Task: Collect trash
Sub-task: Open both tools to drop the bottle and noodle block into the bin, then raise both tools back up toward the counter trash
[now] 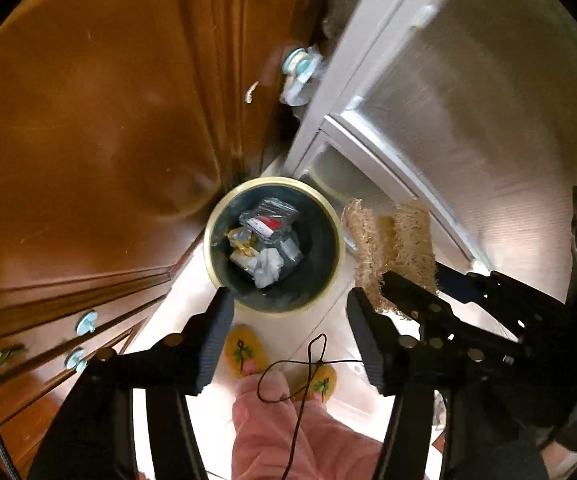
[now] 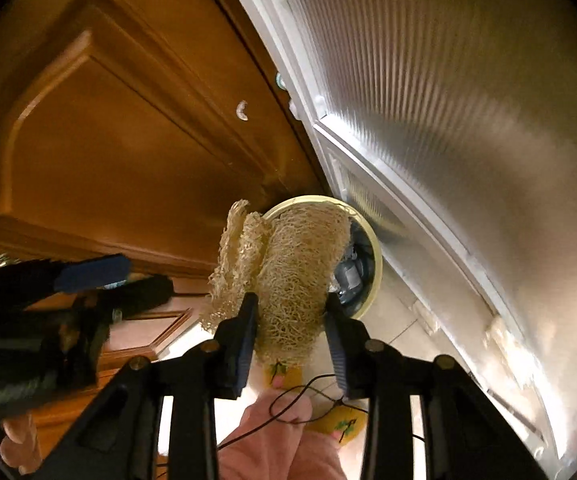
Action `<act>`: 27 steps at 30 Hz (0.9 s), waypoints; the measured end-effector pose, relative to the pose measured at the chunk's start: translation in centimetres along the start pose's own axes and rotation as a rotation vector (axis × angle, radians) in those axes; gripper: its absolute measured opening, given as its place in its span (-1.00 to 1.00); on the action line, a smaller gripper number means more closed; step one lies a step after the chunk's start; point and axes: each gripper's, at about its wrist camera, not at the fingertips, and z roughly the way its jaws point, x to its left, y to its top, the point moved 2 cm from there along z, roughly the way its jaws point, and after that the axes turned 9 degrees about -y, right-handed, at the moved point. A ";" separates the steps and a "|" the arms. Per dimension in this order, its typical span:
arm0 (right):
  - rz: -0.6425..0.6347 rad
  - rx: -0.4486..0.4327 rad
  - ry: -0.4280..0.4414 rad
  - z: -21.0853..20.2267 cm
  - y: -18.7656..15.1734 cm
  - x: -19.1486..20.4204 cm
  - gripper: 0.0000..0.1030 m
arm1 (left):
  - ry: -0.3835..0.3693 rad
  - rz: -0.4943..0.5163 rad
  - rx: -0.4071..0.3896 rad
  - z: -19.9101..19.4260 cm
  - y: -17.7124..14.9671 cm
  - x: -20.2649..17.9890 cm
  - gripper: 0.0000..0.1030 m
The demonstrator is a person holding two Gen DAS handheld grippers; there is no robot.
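Step in hand: disposal. Both grippers point steeply down over the round trash bin (image 1: 274,245), which stands on the pale tiled floor (image 1: 192,280) in the corner between the brown wooden cabinet (image 1: 88,120) at 9 to 11 o'clock and the white ribbed-glass door (image 1: 468,100) at 1 to 3 o'clock. The left gripper (image 1: 288,336) has its jaws apart with nothing between them; only floor and the bin's near rim show through the gap. The right gripper (image 2: 290,340) has its two pads either side of the loofah piece (image 2: 284,268); the pads appear to touch its flanks, though the clamp looks loose, and I cannot tell how firmly it is held. In the right wrist view the loofah covers most of the bin's mouth; in the left wrist view it hangs at 3 o'clock of the bin, just beside the rim. Judgement: the next move calls for bringing the loofah fully over the opening before letting go, since it is wide and could catch on the rim. Materials: loofah is a dry, tan, open fibrous mesh, folded, light and springy. Bin has a cream rim and dark liner, holding crumpled wrappers (image 1: 266,246). A thin black cord (image 1: 300,364) loops below the jaws.
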 end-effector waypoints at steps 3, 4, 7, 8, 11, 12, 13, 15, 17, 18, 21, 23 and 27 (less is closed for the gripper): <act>0.008 0.030 -0.016 2.0 0.6 -0.4 -0.16 | -0.003 -0.029 0.021 1.2 0.4 1.1 0.20; 0.008 0.035 -0.026 2.4 0.7 -0.5 -0.11 | 0.003 -0.033 0.022 1.3 0.5 1.3 0.20; 0.007 0.043 -0.042 2.7 1.0 -0.3 -0.06 | 0.019 -0.037 0.020 1.4 0.5 1.8 0.21; 0.003 0.045 -0.038 2.6 0.9 -0.1 -0.06 | 0.019 -0.037 0.019 1.4 0.5 1.9 0.21; -0.016 0.041 -0.044 1.8 0.8 0.5 -0.06 | 0.028 -0.029 0.016 1.0 0.5 1.9 0.21; -0.021 0.039 -0.044 1.6 0.8 0.6 -0.06 | 0.033 -0.023 0.013 1.0 0.6 1.8 0.21; -0.028 0.034 -0.047 1.2 0.7 0.8 -0.06 | 0.035 -0.018 0.009 1.0 0.7 1.8 0.21; -0.034 0.026 -0.047 0.5 0.8 1.1 -0.06 | 0.034 -0.012 -0.001 0.3 0.6 1.5 0.21; -0.029 0.018 -0.043 -0.4 0.8 1.5 -0.06 | 0.032 -0.005 -0.013 -0.7 0.6 1.0 0.21; -0.020 0.015 -0.041 -1.0 0.7 1.5 -0.06 | 0.032 -0.002 -0.018 -1.0 0.6 0.8 0.21; -0.001 0.010 -0.037 -2.7 0.4 1.1 -0.06 | 0.030 0.011 -0.039 -3.0 0.4 -0.2 0.21; 0.011 0.008 -0.039 -4.0 0.2 1.0 -0.06 | 0.032 0.020 -0.050 -4.2 0.3 -0.9 0.21; 0.019 -0.008 -0.040 -7.3 0.0 1.1 -0.06 | 0.033 0.050 -0.076 -7.5 -0.3 -2.5 0.21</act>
